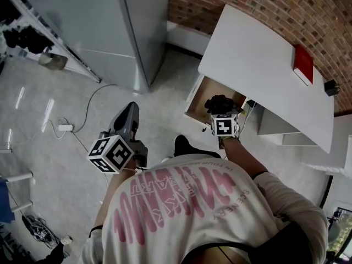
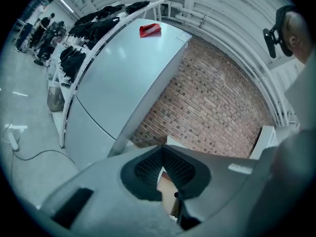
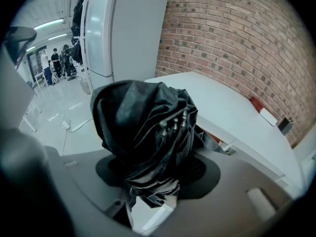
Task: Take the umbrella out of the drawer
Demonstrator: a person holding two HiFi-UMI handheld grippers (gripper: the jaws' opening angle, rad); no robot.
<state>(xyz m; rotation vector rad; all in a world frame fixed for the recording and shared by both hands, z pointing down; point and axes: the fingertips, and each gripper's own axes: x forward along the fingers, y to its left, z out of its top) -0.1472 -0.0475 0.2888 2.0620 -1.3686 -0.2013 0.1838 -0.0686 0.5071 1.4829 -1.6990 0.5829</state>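
My right gripper (image 3: 158, 179) is clenched on the black folded fabric umbrella (image 3: 143, 127), whose crumpled canopy bulges up between the jaws. It hangs just above the open wooden drawer (image 1: 204, 94), which juts from under the near corner of the white desk (image 1: 258, 65). My left gripper (image 2: 163, 154) has its jaws closed together on nothing and is well clear of the desk's edge, over the pale grey floor (image 1: 55, 158).

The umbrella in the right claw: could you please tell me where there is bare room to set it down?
The desk top is bare up to the red book at its right end. The floor between cabinet and drawer is free too. Crowded: the drawer mouth, where the right claw holds the umbrella.
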